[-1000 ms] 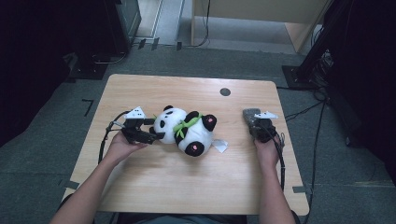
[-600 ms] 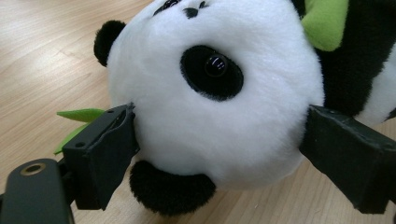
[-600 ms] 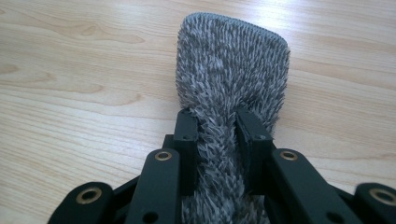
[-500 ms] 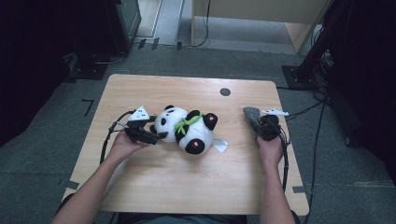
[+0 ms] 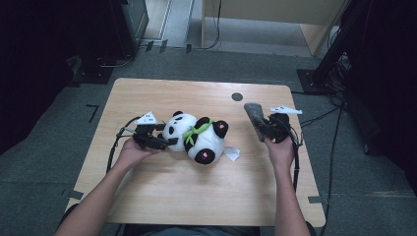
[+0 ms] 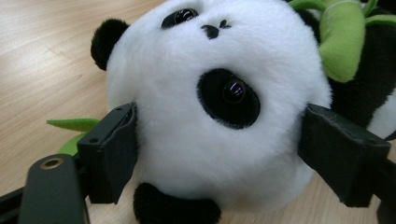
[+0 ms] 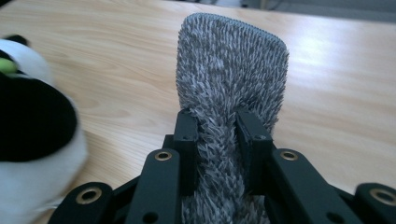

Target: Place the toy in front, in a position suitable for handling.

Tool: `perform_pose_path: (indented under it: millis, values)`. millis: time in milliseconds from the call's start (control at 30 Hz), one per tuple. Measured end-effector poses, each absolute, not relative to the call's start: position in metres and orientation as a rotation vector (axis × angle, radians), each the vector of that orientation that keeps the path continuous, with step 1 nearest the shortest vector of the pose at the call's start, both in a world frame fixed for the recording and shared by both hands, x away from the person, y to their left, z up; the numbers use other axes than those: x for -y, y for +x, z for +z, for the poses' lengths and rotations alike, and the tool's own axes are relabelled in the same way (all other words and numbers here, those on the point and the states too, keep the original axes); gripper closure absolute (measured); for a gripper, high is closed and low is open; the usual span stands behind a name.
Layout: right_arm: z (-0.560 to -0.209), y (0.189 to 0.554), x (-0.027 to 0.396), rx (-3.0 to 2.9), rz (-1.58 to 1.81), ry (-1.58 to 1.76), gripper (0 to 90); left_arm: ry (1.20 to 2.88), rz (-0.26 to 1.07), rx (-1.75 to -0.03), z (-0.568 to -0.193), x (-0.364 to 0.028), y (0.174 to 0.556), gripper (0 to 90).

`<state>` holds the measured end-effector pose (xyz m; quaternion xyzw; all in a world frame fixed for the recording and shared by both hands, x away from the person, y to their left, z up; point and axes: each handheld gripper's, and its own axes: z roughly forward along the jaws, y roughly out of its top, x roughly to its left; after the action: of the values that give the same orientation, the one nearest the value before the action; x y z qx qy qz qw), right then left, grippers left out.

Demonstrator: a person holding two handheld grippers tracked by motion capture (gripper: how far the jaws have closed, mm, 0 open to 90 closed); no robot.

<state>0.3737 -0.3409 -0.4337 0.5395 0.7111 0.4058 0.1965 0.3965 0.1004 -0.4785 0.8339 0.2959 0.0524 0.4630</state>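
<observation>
Right jaws: clamped on the grey fuzzy cloth point(image 7: 231, 93), which stands up between them.
Left jaws: wide apart around the panda toy's point(image 6: 219, 102) white head, just closing in; whether the pads press the fur is hard to tell.
Right gripper point(image 5: 268, 130): held above the table point(image 5: 162, 196), to the right of the panda.
Left gripper point(image 5: 160, 141): at the panda's head.
High view: the panda lies mid-table with a green leaf collar and a white tag point(image 5: 231, 154).
Containers: no box or bin.
</observation>
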Motion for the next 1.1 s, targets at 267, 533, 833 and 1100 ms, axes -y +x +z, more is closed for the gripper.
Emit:
perform_pose_path:
  millis: [267, 533, 833, 1100]
  values:
    - [-0.397, 0.379, 0.309, -2.072, 1.231, 1.387, 73.5, 2.046, 0.16, -0.799, -0.476, -0.097, 0.383, 30.6]
    - [-0.357, 0.382, 0.261, -2.159, 1.32, 1.217, 72.9, 2.017, 0.177, -0.838, -0.476, -0.094, 0.377, 30.7]
    - [-0.361, 0.403, 0.172, -2.357, 1.315, 1.06, 72.7, 2.018, 0.182, -0.836, -0.477, -0.095, 0.377, 30.2]
    - [-0.375, 0.416, 0.135, -2.445, 1.254, 1.041, 72.5, 2.014, 0.179, -0.841, -0.477, -0.095, 0.377, 30.2]
